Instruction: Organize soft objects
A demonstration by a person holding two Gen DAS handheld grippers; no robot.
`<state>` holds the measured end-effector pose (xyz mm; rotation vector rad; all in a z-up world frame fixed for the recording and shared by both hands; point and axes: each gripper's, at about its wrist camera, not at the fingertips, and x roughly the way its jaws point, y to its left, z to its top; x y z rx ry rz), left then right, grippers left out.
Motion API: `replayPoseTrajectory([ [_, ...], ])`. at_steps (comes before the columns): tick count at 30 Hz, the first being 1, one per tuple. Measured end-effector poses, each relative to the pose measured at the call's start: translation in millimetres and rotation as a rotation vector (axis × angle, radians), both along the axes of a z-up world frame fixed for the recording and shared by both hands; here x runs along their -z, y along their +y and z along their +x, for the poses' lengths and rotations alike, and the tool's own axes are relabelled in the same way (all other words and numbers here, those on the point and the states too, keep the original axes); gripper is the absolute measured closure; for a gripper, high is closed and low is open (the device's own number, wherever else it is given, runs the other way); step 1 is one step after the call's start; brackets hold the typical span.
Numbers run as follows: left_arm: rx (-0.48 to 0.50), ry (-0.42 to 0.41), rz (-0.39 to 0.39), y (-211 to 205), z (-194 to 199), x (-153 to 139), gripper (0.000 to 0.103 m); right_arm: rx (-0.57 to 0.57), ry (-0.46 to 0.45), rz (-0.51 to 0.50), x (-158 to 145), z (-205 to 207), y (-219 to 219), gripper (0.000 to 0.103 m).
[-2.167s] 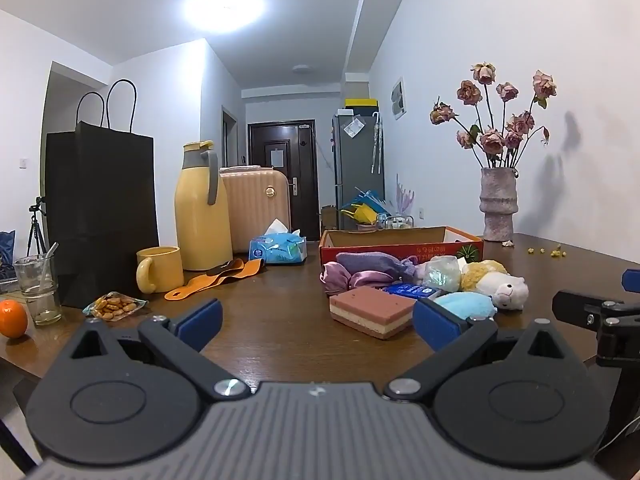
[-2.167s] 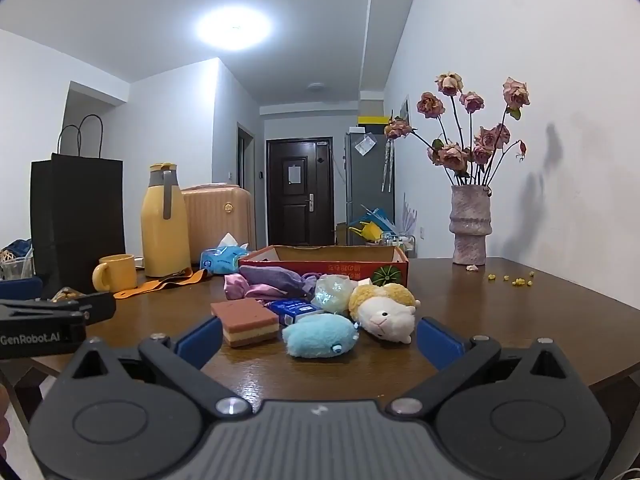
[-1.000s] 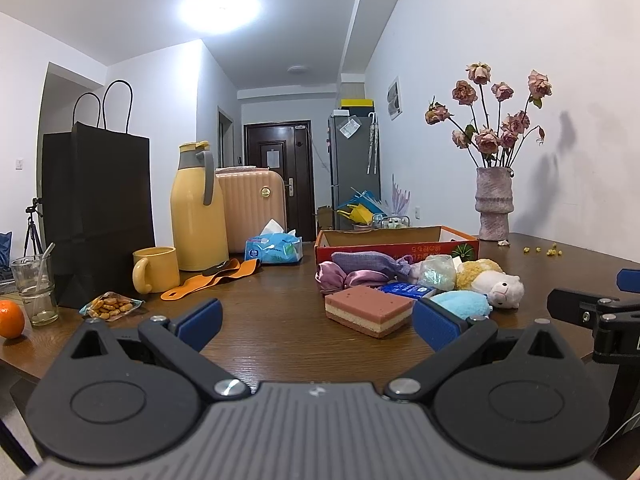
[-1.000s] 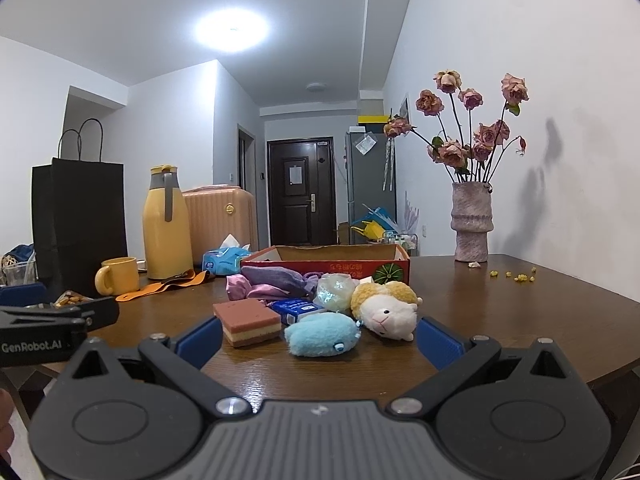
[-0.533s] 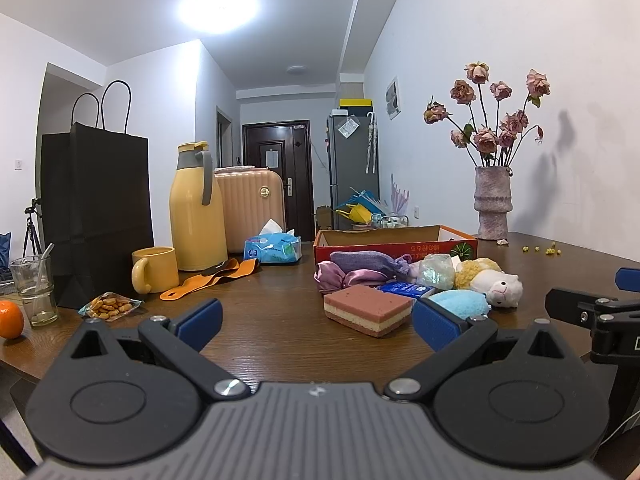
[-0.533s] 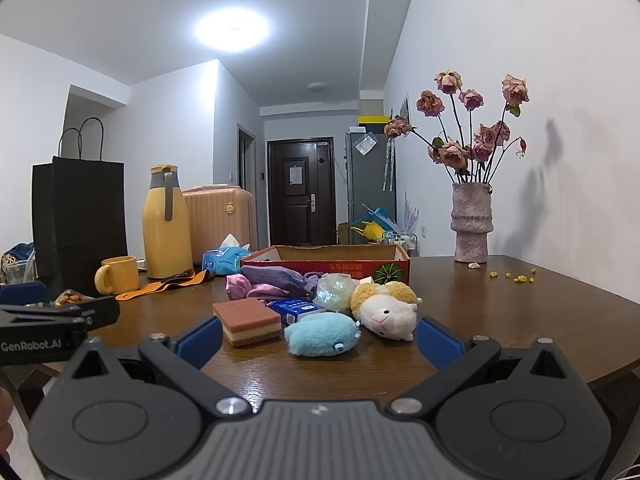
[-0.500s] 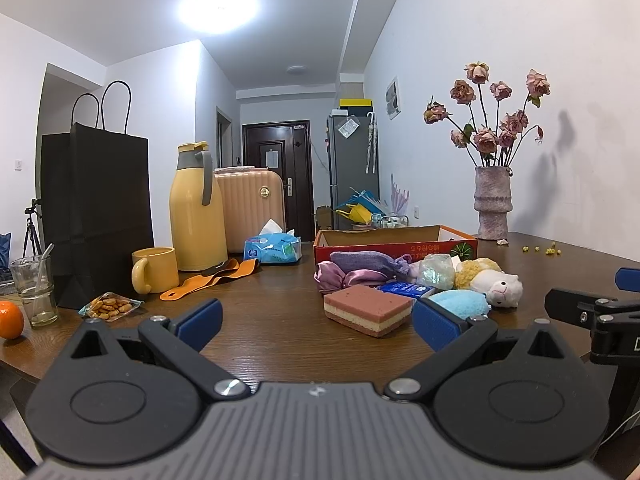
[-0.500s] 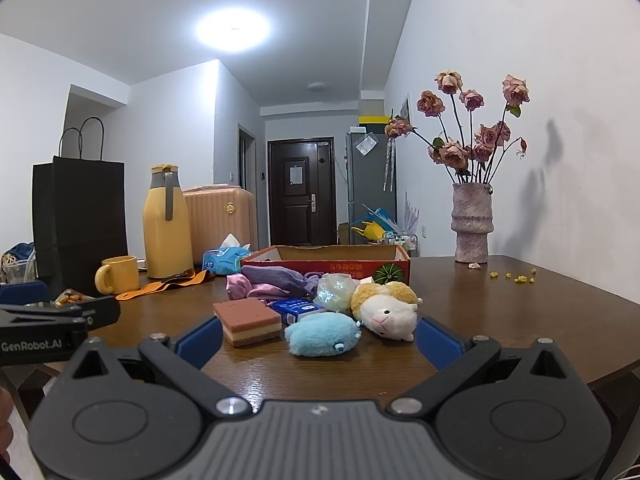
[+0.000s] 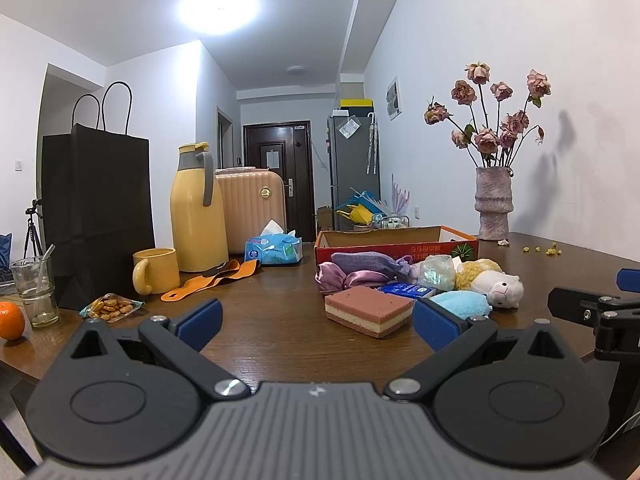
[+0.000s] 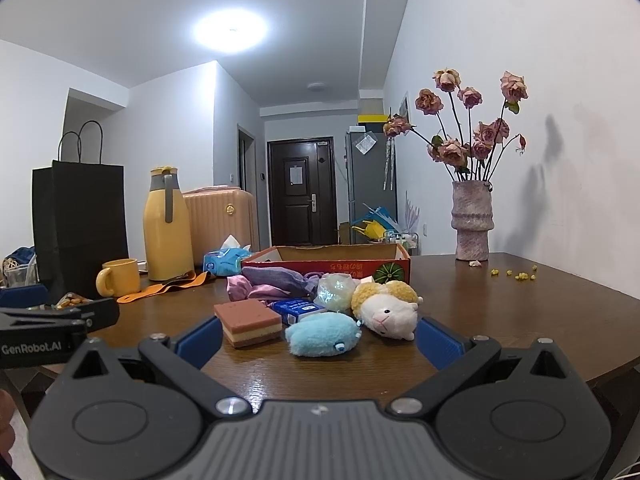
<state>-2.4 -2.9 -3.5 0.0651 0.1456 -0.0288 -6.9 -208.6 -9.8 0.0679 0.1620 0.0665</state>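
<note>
A: Where are the soft toys?
B: Heaped just before the red box (image 10: 326,266); blue plush (image 10: 324,334) nearest, lamb (image 10: 386,310) beside it.
A: Grippers?
B: Left gripper (image 9: 316,322) and right gripper (image 10: 318,338) both spread wide, empty; probably ready to pick.

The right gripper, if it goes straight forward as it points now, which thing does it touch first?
Probably the blue plush toy, which lies nearest between the open fingers of the right gripper. The layered sponge sits slightly left of that line. Depth is hard to judge here.
</note>
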Motion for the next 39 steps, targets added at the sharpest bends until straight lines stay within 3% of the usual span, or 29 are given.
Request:
replayPoseTrajectory([
  [26,0.004,0.011,0.004,1,6,0,0.000,0.007,-0.014,0.009,1,-3,-1,0.000],
  [32,0.039,0.064,0.016,-2,33,7,0.000,0.017,0.026,0.066,13,19,-9,0.000],
  [39,0.025,0.121,0.040,-5,90,9,0.000,0.004,0.079,0.053,15,72,-19,0.000],
])
